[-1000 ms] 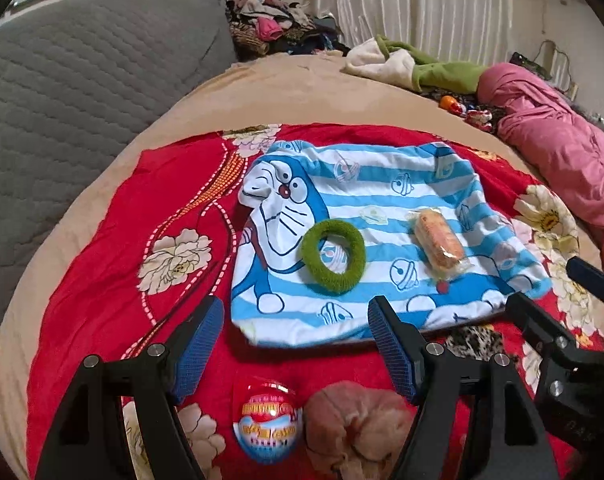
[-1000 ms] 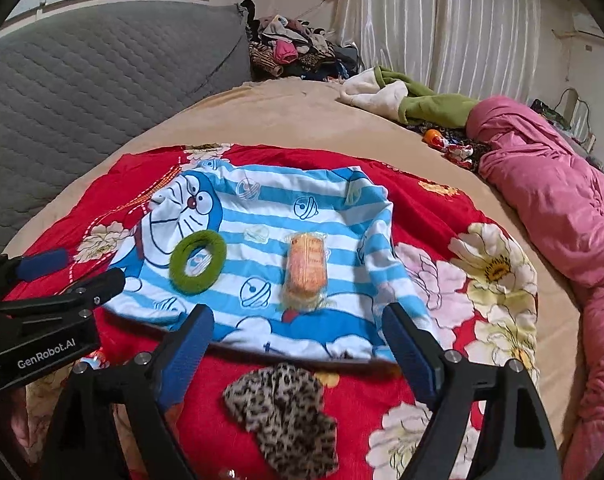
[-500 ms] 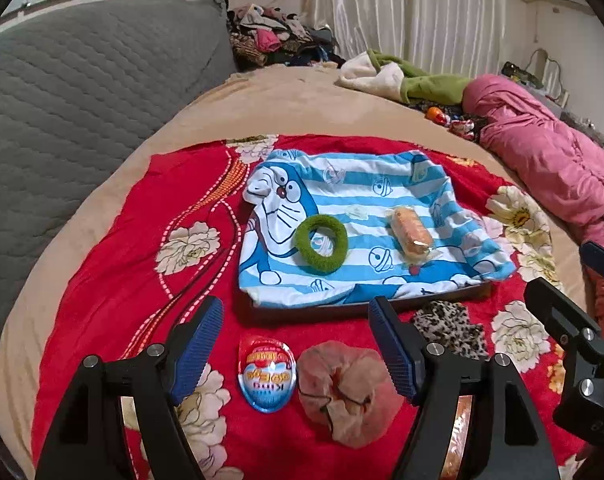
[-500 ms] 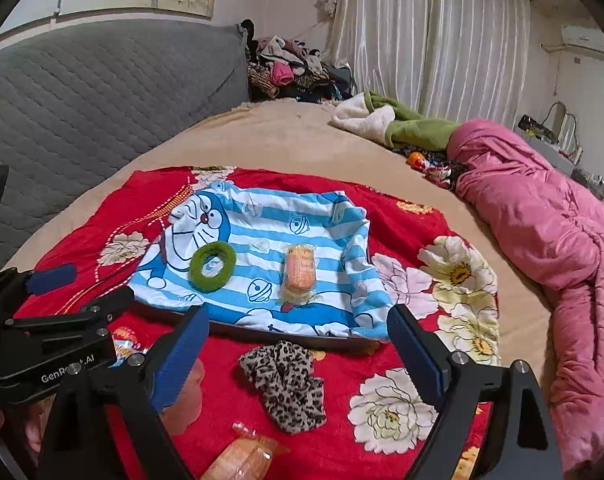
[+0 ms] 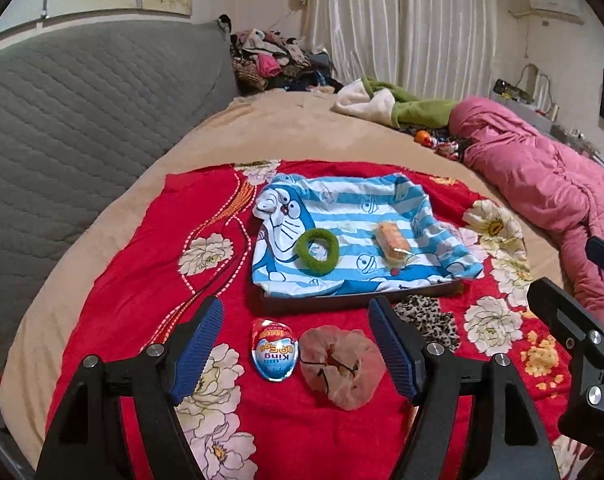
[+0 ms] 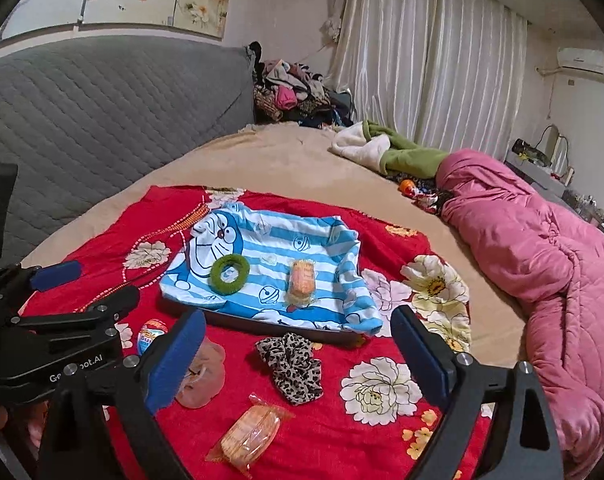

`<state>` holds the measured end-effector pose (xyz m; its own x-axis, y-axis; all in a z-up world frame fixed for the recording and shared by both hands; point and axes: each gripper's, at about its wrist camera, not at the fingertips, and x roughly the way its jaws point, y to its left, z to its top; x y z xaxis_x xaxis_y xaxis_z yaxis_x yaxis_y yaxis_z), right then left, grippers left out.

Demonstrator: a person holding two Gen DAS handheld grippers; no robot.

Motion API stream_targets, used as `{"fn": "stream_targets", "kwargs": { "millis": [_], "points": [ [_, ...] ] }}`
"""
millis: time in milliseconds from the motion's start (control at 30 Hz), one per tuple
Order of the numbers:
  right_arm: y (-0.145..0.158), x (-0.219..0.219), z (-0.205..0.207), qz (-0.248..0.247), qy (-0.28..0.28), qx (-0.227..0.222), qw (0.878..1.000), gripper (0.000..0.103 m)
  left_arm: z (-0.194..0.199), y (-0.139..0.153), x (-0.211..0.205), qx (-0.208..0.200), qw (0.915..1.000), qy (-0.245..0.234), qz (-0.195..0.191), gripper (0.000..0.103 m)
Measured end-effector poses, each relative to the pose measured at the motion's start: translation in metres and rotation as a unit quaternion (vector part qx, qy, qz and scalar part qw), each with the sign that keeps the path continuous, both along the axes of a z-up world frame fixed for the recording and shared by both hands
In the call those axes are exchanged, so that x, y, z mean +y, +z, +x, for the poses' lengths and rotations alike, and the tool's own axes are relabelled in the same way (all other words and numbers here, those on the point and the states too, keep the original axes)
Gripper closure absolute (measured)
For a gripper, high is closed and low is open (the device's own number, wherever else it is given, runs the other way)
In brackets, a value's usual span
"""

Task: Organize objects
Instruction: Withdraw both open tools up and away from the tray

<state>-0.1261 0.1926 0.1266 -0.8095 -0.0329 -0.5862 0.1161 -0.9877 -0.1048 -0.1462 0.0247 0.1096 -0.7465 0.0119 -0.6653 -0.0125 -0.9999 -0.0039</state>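
Both grippers empty: left gripper (image 5: 295, 344) wide, right gripper (image 6: 297, 354) opening; pink scrunchie (image 5: 342, 366) looks soft, light, so pinch across bunched fabric.

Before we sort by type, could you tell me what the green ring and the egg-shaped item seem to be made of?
Green ring: looks like fuzzy terry or fleece fabric, matte and nubby, likely a hair tie. Egg-shaped item: glossy printed foil or plastic wrap, with bright glare on its surface; what lies under the wrapper cannot be seen.
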Motion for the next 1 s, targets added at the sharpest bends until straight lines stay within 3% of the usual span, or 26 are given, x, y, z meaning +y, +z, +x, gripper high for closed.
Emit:
{"fn": "stream_targets", "kwargs": {
  "millis": [433,1000],
  "points": [
    [0.015,-0.006,0.043,0.009,0.003,0.021,1.000,0.006,0.044,0.011,-0.009,0.022,0.9997,-0.004,-0.006,0.026],
    [-0.006,0.000,0.089,0.007,-0.013,0.009,1.000,0.005,0.076,-0.016,-0.013,0.011,0.9999,-0.004,0.005,0.026]
  ]
}}
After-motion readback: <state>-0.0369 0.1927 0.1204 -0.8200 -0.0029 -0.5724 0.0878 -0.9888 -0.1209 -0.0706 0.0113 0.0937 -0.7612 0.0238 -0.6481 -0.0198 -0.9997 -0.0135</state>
